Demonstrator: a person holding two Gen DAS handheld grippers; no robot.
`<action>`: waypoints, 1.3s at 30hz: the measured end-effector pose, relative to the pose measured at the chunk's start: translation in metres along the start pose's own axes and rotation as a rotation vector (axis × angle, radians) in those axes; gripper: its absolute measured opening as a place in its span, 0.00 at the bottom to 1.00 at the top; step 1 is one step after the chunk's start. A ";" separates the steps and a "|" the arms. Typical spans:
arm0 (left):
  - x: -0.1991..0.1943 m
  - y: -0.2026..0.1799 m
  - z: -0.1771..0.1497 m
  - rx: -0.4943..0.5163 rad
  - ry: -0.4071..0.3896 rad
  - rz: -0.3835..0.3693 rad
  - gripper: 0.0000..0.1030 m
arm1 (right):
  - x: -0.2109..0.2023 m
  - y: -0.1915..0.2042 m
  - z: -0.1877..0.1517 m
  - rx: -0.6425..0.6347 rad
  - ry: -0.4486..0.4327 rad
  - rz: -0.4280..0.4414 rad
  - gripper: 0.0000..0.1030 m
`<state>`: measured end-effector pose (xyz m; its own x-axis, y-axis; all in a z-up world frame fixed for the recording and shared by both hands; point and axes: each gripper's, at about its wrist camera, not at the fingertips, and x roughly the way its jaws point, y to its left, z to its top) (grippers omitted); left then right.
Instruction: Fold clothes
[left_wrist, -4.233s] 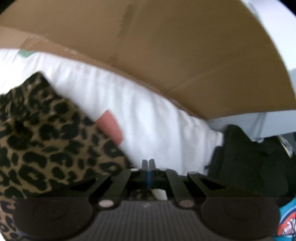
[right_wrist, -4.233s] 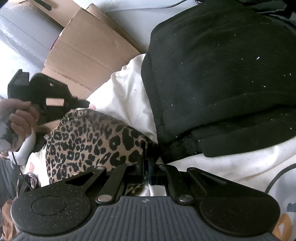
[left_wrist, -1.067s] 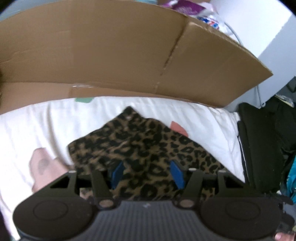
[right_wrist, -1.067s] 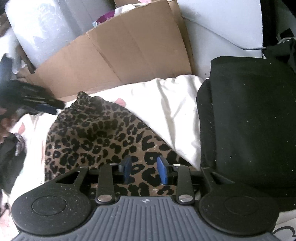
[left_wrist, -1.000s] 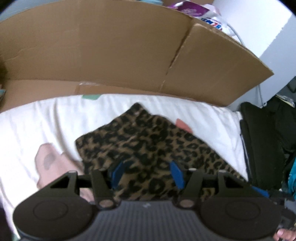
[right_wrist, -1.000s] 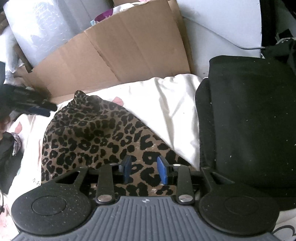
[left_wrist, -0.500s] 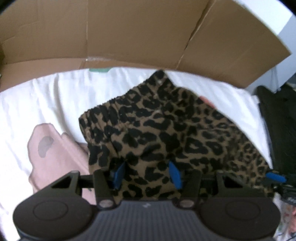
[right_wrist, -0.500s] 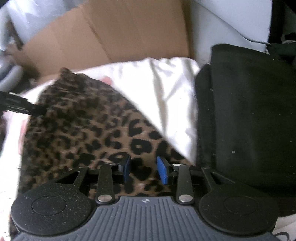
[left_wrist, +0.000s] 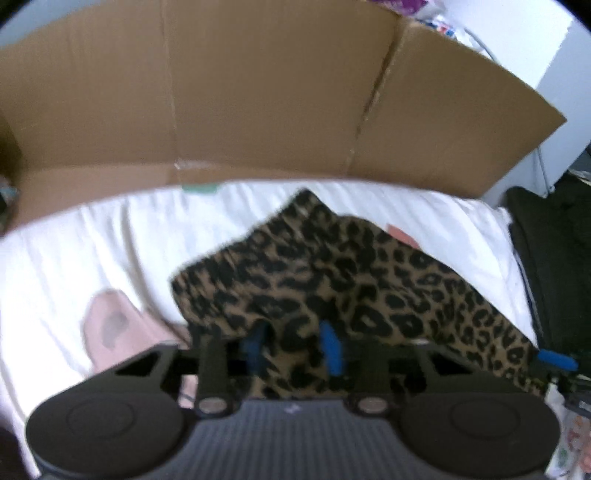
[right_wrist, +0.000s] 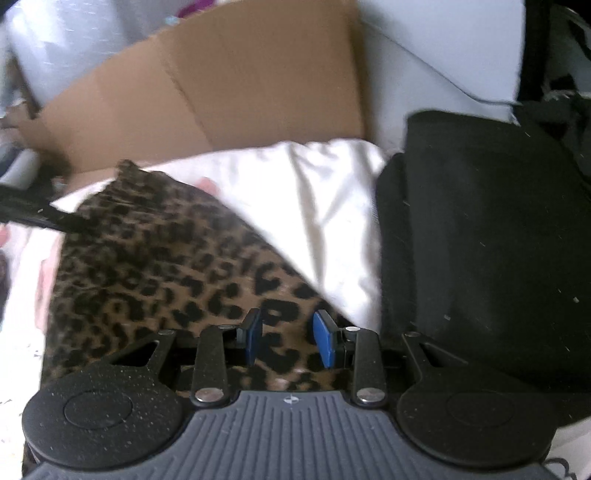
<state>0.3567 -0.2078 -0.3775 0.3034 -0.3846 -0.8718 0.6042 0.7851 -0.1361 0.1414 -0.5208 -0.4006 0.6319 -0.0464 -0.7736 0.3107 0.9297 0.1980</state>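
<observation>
- Closing on cloth: left gripper (left_wrist: 293, 349), jaws just drawn narrower, a raised ridge of the leopard-print garment (left_wrist: 351, 280) between its blue pads (left_wrist: 332, 350); whether they already pinch it, blur hides.
- Right gripper (right_wrist: 288, 341): jaws partly apart, low over the same garment's near edge, cloth between the pads but no pinch visible.
- Garment: lies rumpled on a white sheet (left_wrist: 92, 251), one corner peaked toward the cardboard (left_wrist: 258, 92) behind; a black folded pile (right_wrist: 480, 240) sits beside it.
- Handling, as judged: light, limp, thin knit; will sag and drape, not slip much. Best taken at a hem or corner, both edges lifted together.
</observation>
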 end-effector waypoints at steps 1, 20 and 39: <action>0.002 0.002 0.002 -0.005 -0.001 -0.008 0.17 | -0.001 0.003 0.001 -0.007 -0.007 0.017 0.36; 0.052 -0.021 0.021 -0.009 0.128 0.139 0.16 | 0.022 0.004 -0.004 -0.053 0.069 -0.018 0.36; -0.033 -0.048 -0.057 0.128 0.079 -0.051 0.26 | -0.012 0.044 -0.001 -0.144 0.034 0.112 0.36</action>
<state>0.2758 -0.2047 -0.3687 0.2139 -0.3791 -0.9003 0.7078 0.6953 -0.1247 0.1473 -0.4788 -0.3833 0.6319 0.0704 -0.7718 0.1334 0.9711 0.1978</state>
